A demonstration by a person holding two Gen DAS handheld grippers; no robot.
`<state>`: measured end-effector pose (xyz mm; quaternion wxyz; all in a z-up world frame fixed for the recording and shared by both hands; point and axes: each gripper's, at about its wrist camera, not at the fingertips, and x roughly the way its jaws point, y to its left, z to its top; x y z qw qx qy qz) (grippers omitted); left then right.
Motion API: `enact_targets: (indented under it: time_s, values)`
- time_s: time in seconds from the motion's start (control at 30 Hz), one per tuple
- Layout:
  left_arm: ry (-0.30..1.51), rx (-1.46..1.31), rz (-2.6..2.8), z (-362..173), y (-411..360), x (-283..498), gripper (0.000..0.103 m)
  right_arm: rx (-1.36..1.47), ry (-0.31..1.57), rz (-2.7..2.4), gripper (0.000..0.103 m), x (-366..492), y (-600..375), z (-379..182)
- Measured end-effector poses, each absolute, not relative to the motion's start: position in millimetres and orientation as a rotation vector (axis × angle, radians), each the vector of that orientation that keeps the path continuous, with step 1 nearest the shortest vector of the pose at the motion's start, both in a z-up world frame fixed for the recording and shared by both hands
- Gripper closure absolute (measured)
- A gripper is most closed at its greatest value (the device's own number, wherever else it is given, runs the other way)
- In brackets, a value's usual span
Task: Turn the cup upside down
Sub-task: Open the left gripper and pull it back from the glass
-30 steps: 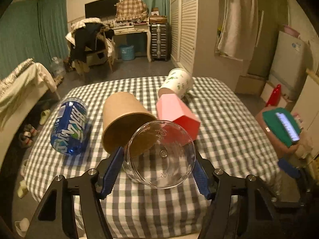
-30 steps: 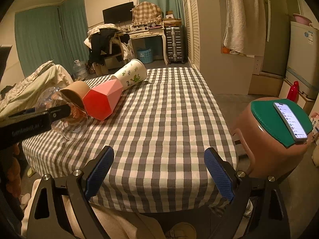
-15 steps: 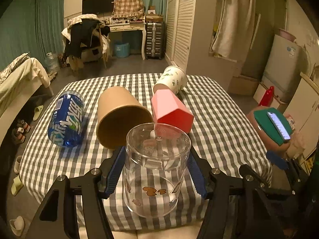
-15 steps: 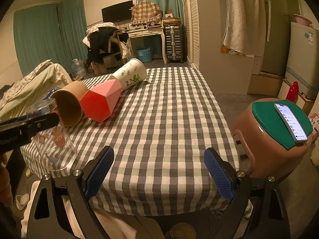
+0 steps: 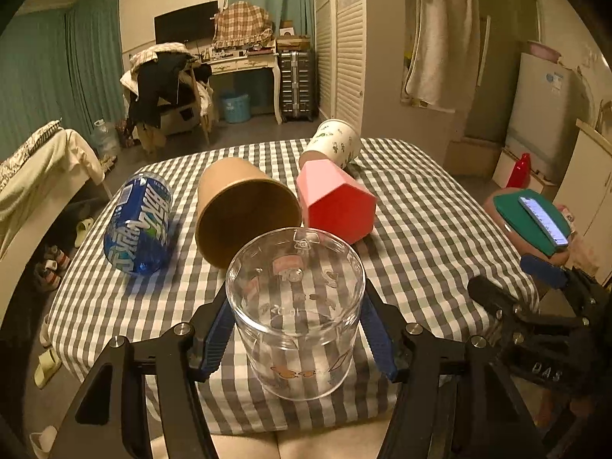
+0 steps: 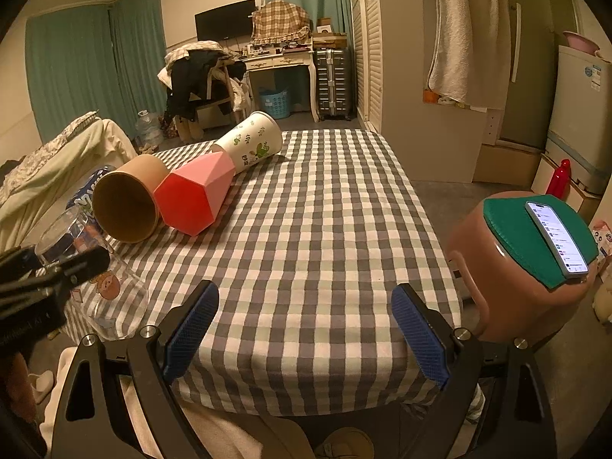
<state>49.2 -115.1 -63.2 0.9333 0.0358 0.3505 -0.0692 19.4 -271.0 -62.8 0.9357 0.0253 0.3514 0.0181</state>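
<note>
Left hand-held gripper [image 5: 298, 329] pinches the clear glass cup [image 5: 296, 311] between its blue pads, over the near edge of the table [image 5: 420, 229]. Whether the cup touches the checked cloth cannot be made out, and its printed figures are blurred. Right hand-held gripper [image 6: 306, 329] is spread wide over the table's near edge, holding nothing; in its view the cup [image 6: 91, 267] sits at the far left, partly hidden by the other gripper's dark arm. Beyond the cup lie a brown paper cup [image 5: 241, 210], a red faceted cup [image 5: 336, 202], a patterned white cup [image 5: 332, 145] and a blue bottle [image 5: 139, 225], all on their sides.
</note>
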Motion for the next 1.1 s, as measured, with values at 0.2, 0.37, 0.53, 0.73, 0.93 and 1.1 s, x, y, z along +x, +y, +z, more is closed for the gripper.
enact_targets:
  time_s: [0.2,0.37,0.53,0.73,0.93,1.1]
  values:
    - [0.662,0.073,-0.156,-56.2,-118.1,63.5,0.040,0.045,0.717,0.042,0.011,18.6,-267.8,-63.0]
    - [0.650,0.075,-0.158,-62.4,-122.0,81.3,0.040,0.052,0.717,0.028,0.011,17.9,-271.5,-63.3]
    - [0.645,0.075,-0.157,-67.6,-123.1,82.5,0.040,0.045,0.720,0.025,0.011,18.5,-270.7,-63.7]
    - [0.647,0.054,-0.184,-60.1,-120.2,84.0,0.033,0.039,0.721,0.025,0.011,20.6,-265.7,-62.0]
    - [0.592,0.050,-0.181,-34.2,-115.1,78.7,0.020,0.025,0.700,0.018,0.011,15.0,-262.4,-51.3]
    - [0.529,0.024,-0.174,-9.3,-102.5,63.9,0.007,0.010,0.646,0.011,0.011,2.0,-259.7,-31.6]
